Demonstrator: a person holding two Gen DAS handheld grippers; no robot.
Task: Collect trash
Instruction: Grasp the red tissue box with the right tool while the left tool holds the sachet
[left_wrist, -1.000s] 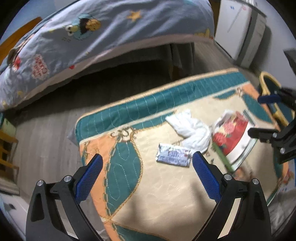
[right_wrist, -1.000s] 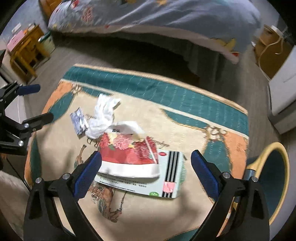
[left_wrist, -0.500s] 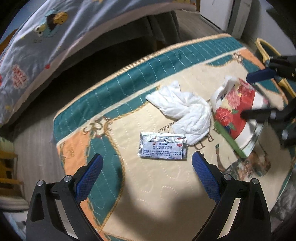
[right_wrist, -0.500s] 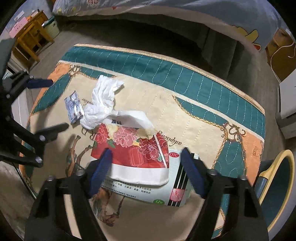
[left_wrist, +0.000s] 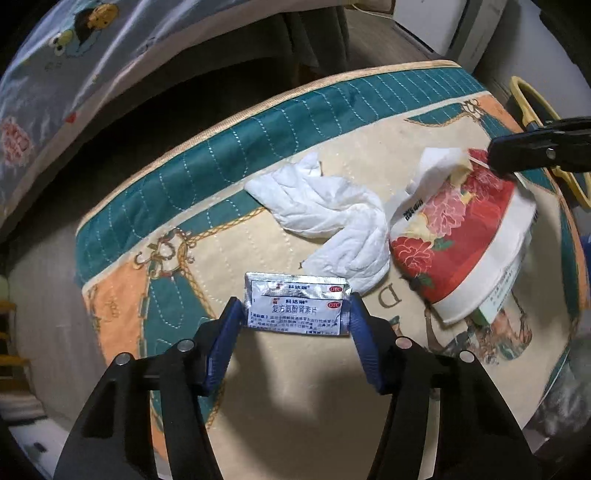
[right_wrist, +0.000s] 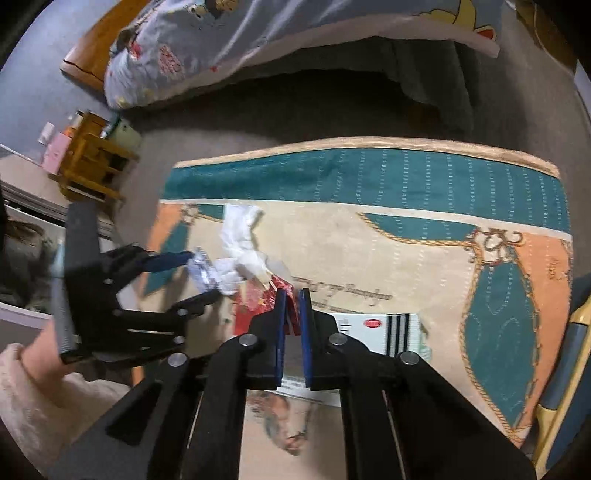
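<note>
The left gripper (left_wrist: 297, 314) stands over the silver medicine sachet (left_wrist: 297, 308) on the patterned mat (left_wrist: 295, 406); its jaws have just been closing, and the blue pads now meet the sachet's two short edges, so it counts as clamped on the sachet. The foil lies flat against the mat, and the risk is that it buckles or slips out of the pads when lifted. Just to the right, a crumpled white tissue (left_wrist: 332, 214) touches the sachet's corner and may be dragged along. Further right, the right gripper (right_wrist: 290, 299) has just closed its jaws together on the top of the red flowered tissue pack (left_wrist: 461, 236), pinching only thin wrapper; this may tear or slide free. The pack rests on a flat white box (right_wrist: 384, 328), which could shift with it.
</note>
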